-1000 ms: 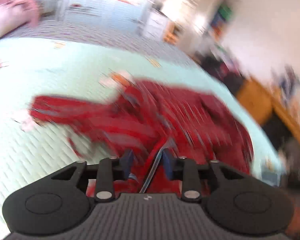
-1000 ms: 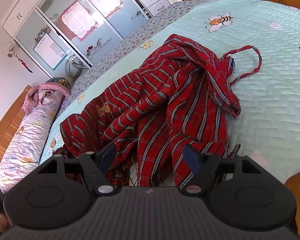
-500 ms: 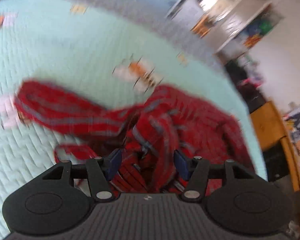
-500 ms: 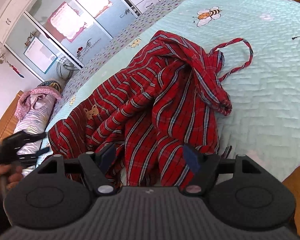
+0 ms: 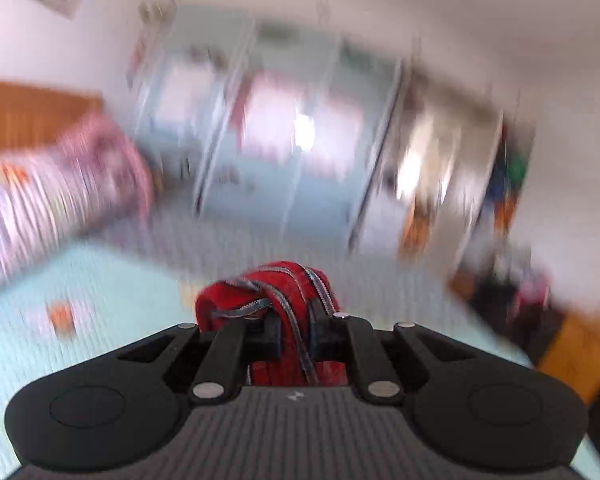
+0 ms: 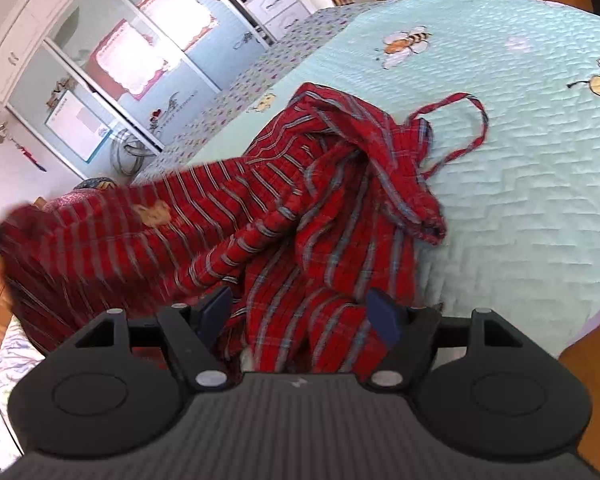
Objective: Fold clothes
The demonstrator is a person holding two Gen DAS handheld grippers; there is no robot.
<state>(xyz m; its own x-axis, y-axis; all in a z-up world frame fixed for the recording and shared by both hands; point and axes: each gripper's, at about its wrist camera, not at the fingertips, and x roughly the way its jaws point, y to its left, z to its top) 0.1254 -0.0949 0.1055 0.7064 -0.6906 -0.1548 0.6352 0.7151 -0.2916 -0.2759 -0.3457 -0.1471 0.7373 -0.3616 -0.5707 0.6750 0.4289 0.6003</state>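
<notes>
The red striped garment point(image 6: 324, 216) lies in a crumpled heap on the bed point(image 6: 520, 184), most of it bunched toward the near edge, with a thin strap looping out over the pale green quilt. One end of it is off the bed: in my right view it stretches up and away to the left as a taut striped band, blurred with motion. That end is in my left gripper point(image 5: 294, 338), whose fingers have just been closing and now pinch a thick fold of the red cloth between the pads, with a roll of fabric bulging out in front of them. My right gripper point(image 6: 302, 312) hangs low over the near part of the heap, its fingers spread wide with cloth under and between them but nothing pressed.

I judge the step in hand to be lifting the garment free so it can be shaken out and laid flat. To do it well, I should keep the left pinch firm, since the bunch is bulky and could slip. The right fingers should take a matching edge or corner, not a random fold in the middle, so the cloth hangs square between both hands. The loose strap could snag or trail under the fabric, so watch it.

Beyond the bed stand a glass-fronted wardrobe point(image 6: 112, 64) and a rolled pink blanket point(image 5: 60, 184).
</notes>
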